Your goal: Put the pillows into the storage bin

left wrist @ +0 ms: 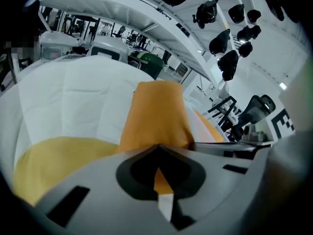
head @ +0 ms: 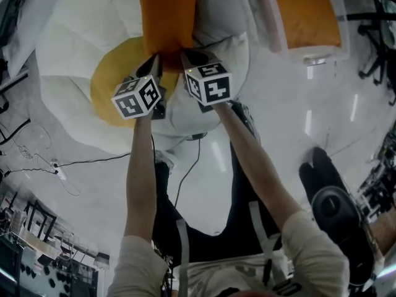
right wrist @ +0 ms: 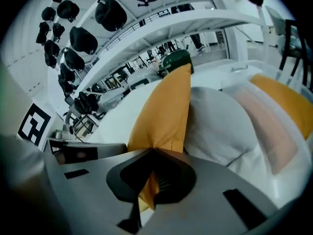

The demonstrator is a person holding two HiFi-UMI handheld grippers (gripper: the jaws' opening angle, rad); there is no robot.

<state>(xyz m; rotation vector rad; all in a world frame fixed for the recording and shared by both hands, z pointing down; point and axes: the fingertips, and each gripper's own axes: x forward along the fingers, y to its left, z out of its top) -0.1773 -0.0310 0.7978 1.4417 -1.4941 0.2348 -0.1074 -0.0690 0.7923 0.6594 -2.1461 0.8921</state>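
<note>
You're pinching the orange pillow [head: 167,11] with both tools. The left gripper [head: 154,59] and the right gripper [head: 189,55] are sitting side by side on its near short edge. Both sets of fingers are closed tight on a fold of the orange fabric, and each gripper view is showing cloth wedged between them.

Key geometry: the pillow's long axis is running straight away from you, so the bulk is lying beyond the fingers and you're holding only the near end. It's going to sag from that edge when lifted.

It's lying on top of the pile on the floor [head: 297,116], with a yellow pillow [head: 114,79] and a white pillow [head: 80,42] to the left of the fingers and a grey-white pillow [head: 223,48] just to their right.

What I'm reading as the storage bin [head: 315,53] is sitting up and to the right, apart from the pile. It looks translucent-walled, and I can't confirm its rim. A second orange pillow [head: 306,11] seems to be lying in it already. Your right hand is nearer, so I'm expecting a carry to the right.
</note>
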